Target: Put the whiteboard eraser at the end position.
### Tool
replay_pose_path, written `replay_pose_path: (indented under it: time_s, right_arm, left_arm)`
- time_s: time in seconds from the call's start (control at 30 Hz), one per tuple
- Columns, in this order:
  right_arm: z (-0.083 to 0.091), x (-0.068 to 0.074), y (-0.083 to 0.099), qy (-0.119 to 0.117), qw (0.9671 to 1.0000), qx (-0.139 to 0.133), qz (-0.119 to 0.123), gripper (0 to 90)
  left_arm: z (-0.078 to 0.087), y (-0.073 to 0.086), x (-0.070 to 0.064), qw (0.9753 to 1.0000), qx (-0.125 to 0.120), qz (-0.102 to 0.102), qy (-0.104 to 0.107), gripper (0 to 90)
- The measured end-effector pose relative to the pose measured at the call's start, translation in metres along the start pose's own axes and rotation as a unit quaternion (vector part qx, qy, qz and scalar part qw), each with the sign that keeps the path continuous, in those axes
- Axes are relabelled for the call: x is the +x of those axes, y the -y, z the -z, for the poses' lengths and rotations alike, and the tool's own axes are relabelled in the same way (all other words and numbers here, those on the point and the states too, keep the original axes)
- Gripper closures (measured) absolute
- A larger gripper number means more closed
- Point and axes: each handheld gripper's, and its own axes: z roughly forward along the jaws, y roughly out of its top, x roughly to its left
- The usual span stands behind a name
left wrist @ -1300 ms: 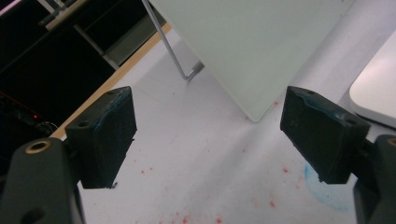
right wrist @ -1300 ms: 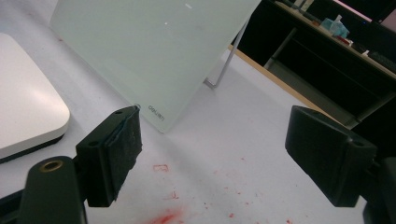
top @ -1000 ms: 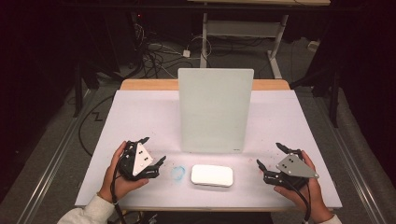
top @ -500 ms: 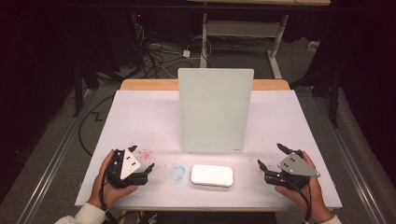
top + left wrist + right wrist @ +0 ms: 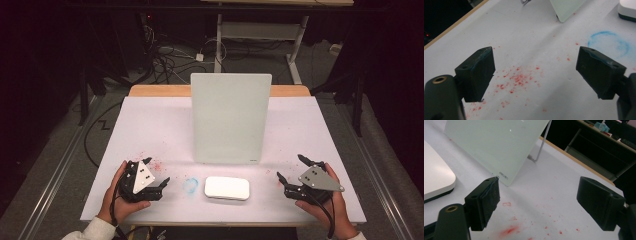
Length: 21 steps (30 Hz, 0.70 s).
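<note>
On the table's (image 5: 150, 125) near edge, both the left gripper (image 5: 159, 184) and the right gripper (image 5: 283, 181) rest spread and empty, flanking the white box (image 5: 226, 188) as if ready to begin.

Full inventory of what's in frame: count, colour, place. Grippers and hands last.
Table: 1, white top, wooden far edge.
Board: 1, pale frosted, standing mid-table on a wire prop.
Flat case: 1, white, rounded, in front of the board.
Blue ring mark: 1, on the table left of the case.
Red specks: scattered, near both grippers.
Cables: several, dark, on the floor behind the table.
Left gripper: black, open, near-left.
Right gripper: black, open, near-right.
Hands: 2, each holding a gripper.
</note>
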Motion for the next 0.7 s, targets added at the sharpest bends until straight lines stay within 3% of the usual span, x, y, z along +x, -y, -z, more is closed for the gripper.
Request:
replay_pose_path:
  time_s: [0.3,0.7]
  right_arm:
    - [0.0032,0.0001,0.0007,0.008,1.0000,0.002,-0.005,19.4]
    - [0.0024,0.0026,0.0011,0.005,0.9999,0.000,0.009,19.3]
  left_arm:
    - [-0.0002,-0.0005,-0.0007,1.0000,0.000,-0.004,-0.001,14.9]
    - [-0.0024,-0.0028,0.0005,0.9999,-0.003,-0.010,-0.004,14.9]
